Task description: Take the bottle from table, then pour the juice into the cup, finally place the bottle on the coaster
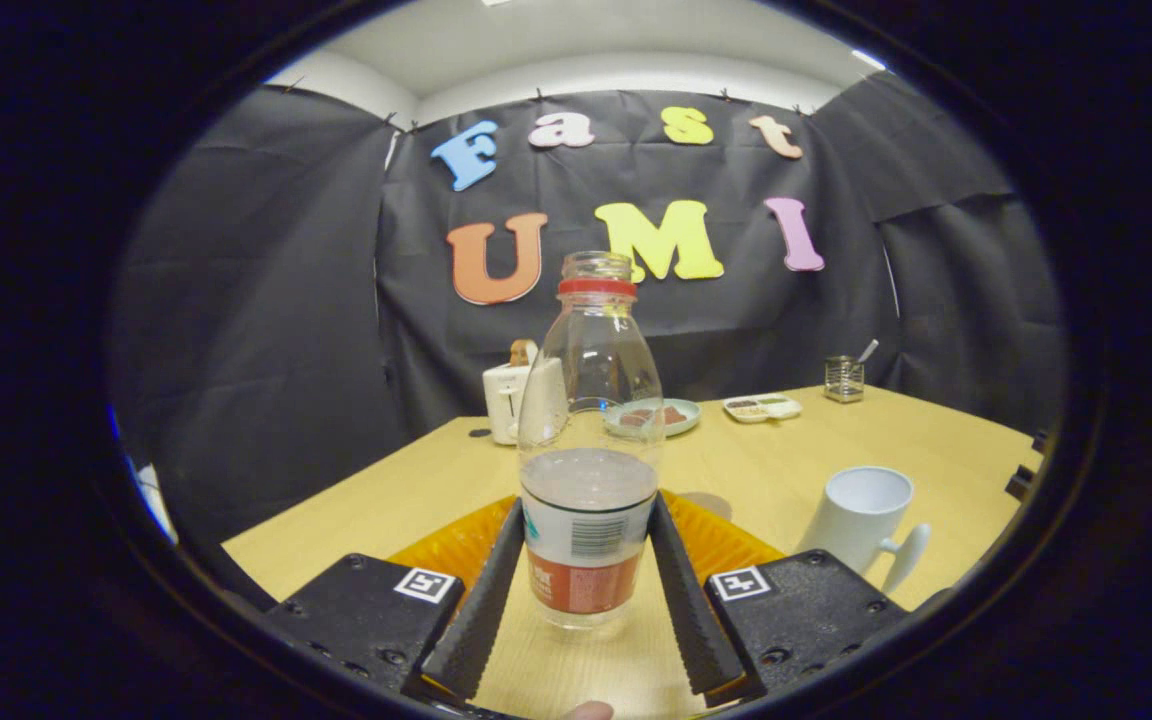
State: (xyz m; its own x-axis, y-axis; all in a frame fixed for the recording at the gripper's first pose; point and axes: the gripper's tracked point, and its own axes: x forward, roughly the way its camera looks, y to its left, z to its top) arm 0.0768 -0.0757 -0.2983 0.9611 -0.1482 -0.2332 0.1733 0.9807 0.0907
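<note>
Bottle (pixel 590 440) first: it stands upright on the worktop (pixel 406 500), right between the two black fingers of the claw (pixel 586 540). It is clear plastic with a red ring near its open top, and it has no cap on. Brownish juice fills the lower part, and a white and orange label wraps around the bottom.

Going from left to right: far back on the worktop sits a white toaster (pixel 508 400), partly behind the bottle. Closer in, the left finger (pixel 481 600) leans against the left side of the bottle. The right finger (pixel 691 600) leans against the right side. Both fingers seem to press on the label, so the claw is pinching the bottle. An orange ridged coaster (pixel 446 550) lies on the worktop just behind the bottle and shows on both sides of it.

Behind the bottle and a little to the right is a pale green plate (pixel 681 420) with brown food on it. Next comes a small white tray (pixel 762 407), and then a small glass holder (pixel 844 379) with a spoon handle sticking out.

Nearest on the right stands a white cup (pixel 861 525), its handle pointing right. It is empty and sits well apart from the bottle.
</note>
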